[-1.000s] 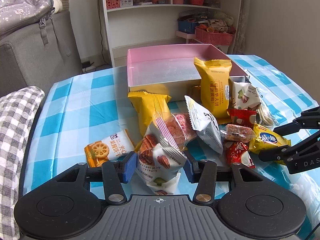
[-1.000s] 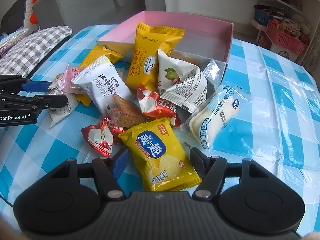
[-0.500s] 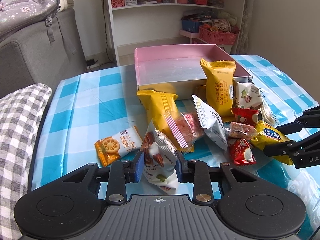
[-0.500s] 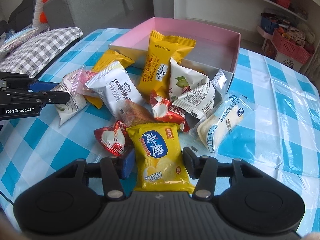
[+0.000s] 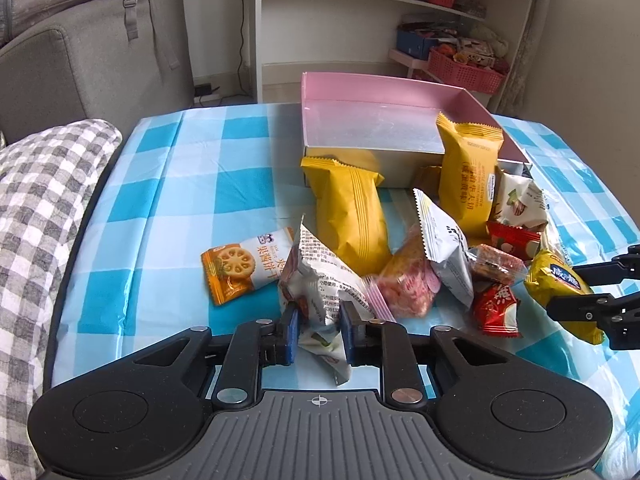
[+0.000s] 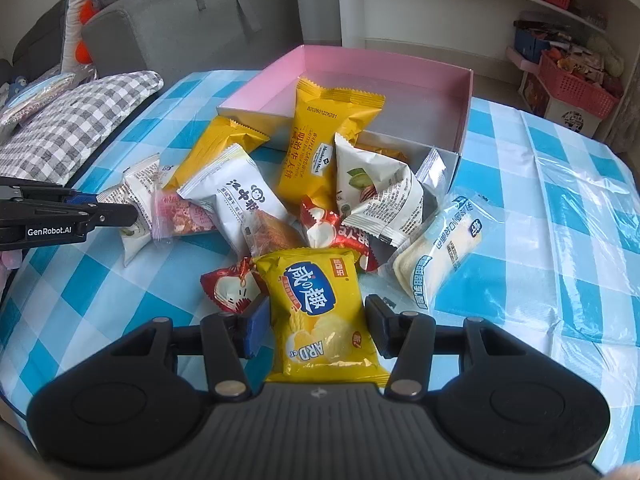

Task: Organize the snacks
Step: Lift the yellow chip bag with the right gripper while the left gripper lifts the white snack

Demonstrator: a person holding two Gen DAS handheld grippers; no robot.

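A pile of snack packets lies on the blue checked tablecloth in front of an open pink box [image 5: 384, 92] [image 6: 360, 68]. My left gripper [image 5: 318, 330] is shut on a white nut packet [image 5: 320, 280], seen from the side in the right wrist view [image 6: 136, 196]. My right gripper [image 6: 314, 326] is shut on a yellow chip bag [image 6: 320, 312], also visible at the right of the left wrist view [image 5: 560, 284]. A tall yellow packet [image 6: 324, 136] leans on the box's front wall.
Loose packets: an orange lotus-cracker packet [image 5: 244, 264], a yellow bun packet [image 5: 352, 216], a pink zip bag [image 5: 404, 284], red packets [image 6: 228, 288], a blue-white bread packet [image 6: 440, 248]. A checked cushion [image 5: 36, 208] lies left; shelves [image 5: 380, 20] stand behind.
My left gripper has closed on the white nut packet and lifted its end. My right gripper has narrowed onto the yellow chip bag. Both views have pulled back slightly from the pile.
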